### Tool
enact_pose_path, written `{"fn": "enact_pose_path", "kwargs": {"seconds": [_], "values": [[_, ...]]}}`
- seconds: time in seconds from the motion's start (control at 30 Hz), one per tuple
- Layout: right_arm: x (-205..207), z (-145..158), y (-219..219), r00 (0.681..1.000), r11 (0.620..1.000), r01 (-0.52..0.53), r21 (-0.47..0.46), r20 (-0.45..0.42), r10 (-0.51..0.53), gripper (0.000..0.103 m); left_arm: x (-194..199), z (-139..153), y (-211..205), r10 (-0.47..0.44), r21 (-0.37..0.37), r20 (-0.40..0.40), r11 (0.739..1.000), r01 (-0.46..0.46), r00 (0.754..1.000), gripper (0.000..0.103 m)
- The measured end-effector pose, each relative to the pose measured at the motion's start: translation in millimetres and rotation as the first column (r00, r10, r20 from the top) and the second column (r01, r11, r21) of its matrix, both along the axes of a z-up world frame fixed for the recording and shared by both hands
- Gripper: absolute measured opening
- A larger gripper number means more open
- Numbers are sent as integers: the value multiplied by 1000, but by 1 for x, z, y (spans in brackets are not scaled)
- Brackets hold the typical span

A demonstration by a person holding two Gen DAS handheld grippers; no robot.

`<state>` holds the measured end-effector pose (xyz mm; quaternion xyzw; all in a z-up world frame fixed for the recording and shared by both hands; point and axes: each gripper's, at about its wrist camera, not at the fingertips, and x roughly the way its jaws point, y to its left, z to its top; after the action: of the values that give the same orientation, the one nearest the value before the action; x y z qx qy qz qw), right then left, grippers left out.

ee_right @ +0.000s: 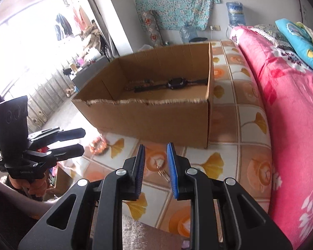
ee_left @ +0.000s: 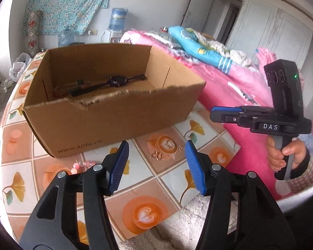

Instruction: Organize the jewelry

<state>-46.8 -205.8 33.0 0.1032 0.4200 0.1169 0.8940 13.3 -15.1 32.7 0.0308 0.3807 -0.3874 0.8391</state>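
Note:
An open cardboard box stands on the patterned table and holds a dark wristwatch and a beaded bracelet; both the box and the watch also show in the right wrist view. Small gold earrings lie on the table in front of the box, just beyond my left gripper, which is open and empty. My right gripper is open and empty above gold pieces on the table. A pink beaded bracelet lies to the left; it looks orange in the right wrist view.
The tablecloth with orange and ginkgo-leaf tiles covers the table. A pink blanket covers the bed along the right, with a blue quilt on it. The right gripper tool hovers at the table's right edge.

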Motion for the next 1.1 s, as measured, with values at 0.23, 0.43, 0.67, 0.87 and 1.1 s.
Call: {"fn": "enact_pose_path", "kwargs": {"seconds": [0.23,0.43,0.67,0.87,1.1], "values": [[3,-44,18,993,995,-20,-99,-117,8,22,1,-48,-36,10,197,-31,980,-3,999,52],[13,-53,34,990,989,-67,-132,-131,50,22,2,-54,-37,-9,168,-41,986,16,999,35],[21,-61,44,985,972,-107,-211,-159,74,22,5,-59,-41,-37,150,-68,988,47,997,25],[28,-61,35,988,977,-66,-205,-152,35,22,9,-63,-55,-59,184,-38,981,65,998,25],[30,-56,23,992,988,-27,-151,-127,8,22,10,-64,-69,-94,254,37,964,82,995,25]]}}
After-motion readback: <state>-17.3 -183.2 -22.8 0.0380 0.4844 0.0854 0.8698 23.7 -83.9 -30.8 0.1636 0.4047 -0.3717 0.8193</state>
